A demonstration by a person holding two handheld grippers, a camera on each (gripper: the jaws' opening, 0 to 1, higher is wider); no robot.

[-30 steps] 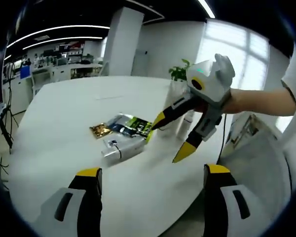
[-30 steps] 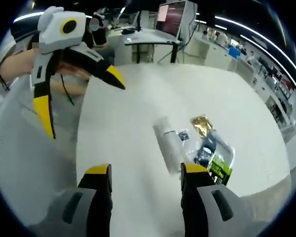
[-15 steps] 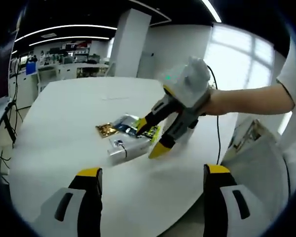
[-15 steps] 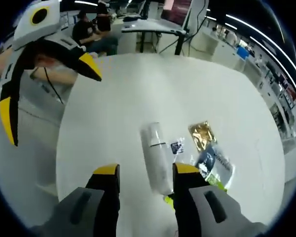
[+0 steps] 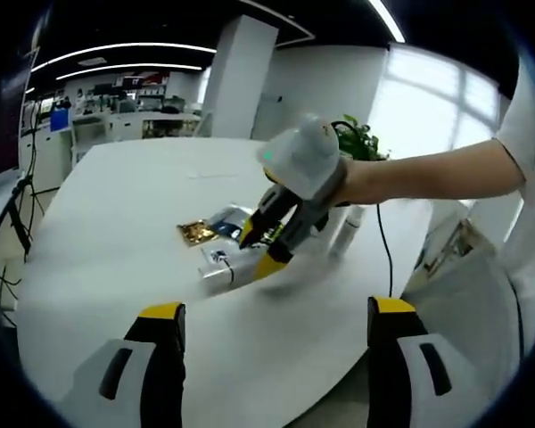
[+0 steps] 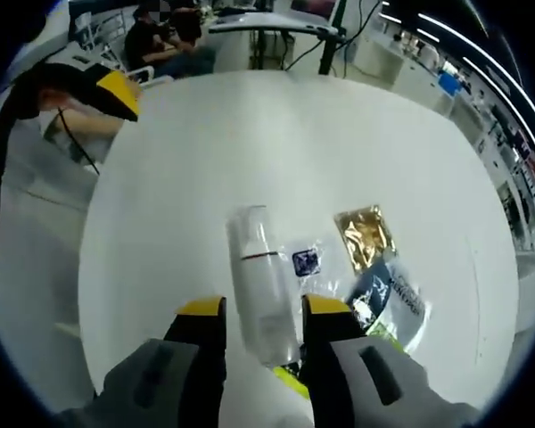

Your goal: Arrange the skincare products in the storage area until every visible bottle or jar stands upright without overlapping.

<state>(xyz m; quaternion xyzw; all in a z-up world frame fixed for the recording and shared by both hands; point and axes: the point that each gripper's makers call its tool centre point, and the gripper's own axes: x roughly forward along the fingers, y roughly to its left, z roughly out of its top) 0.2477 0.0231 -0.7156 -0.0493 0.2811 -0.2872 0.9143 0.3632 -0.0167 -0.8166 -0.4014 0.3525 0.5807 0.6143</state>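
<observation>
A white bottle (image 6: 260,285) lies on its side on the round white table (image 6: 178,152). My right gripper (image 6: 264,307) straddles its lower half, one jaw close on each side, with a thin gap still showing. In the left gripper view the right gripper (image 5: 258,251) reaches down from the right onto the same bottle (image 5: 223,269). A gold sachet (image 6: 366,236), a clear packet with a blue square (image 6: 305,261) and a blue and green sachet (image 6: 385,301) lie flat beside the bottle. My left gripper (image 5: 276,309) hovers open near the table's edge with nothing between its jaws.
A white bottle (image 5: 348,232) stands upright behind the right gripper, with a green plant (image 5: 357,143) beyond it. The left gripper (image 6: 53,160) shows at the top left of the right gripper view. People sit at desks (image 6: 174,36) past the table.
My right gripper has come down over the lying bottle and its jaws have narrowed around it. The left gripper has stayed open in about the same place.
</observation>
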